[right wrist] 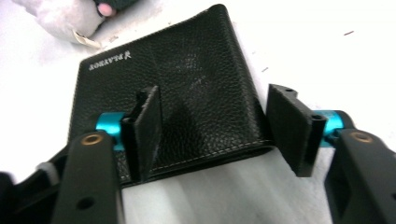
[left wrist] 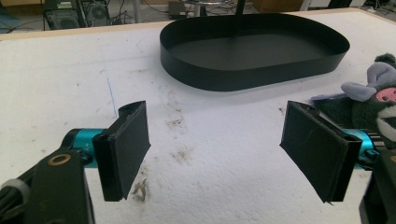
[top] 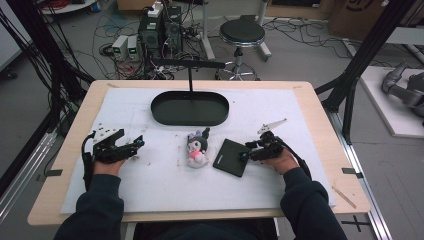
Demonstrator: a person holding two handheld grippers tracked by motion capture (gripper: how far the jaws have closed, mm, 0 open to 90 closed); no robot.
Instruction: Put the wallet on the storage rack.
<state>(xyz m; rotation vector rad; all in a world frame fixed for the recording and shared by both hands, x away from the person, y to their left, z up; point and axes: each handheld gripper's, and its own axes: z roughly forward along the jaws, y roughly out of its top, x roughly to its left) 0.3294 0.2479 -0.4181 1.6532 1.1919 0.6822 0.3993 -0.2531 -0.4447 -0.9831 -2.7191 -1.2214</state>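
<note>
Black leather wallet point(top: 231, 157) lies flat just right of the plush toy point(top: 197, 149), directly under the right gripper point(top: 246, 151), whose parted jaws straddle one corner; left gripper point(top: 134, 145) idles open, farther off.

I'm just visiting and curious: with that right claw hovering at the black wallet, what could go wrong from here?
1. The wallet lies flat on the white mat, and the right claw has one jaw over it and one off its edge; closing may just scrape or push it.
2. The plush toy lies close beside the wallet, so a push could bump it.
</note>
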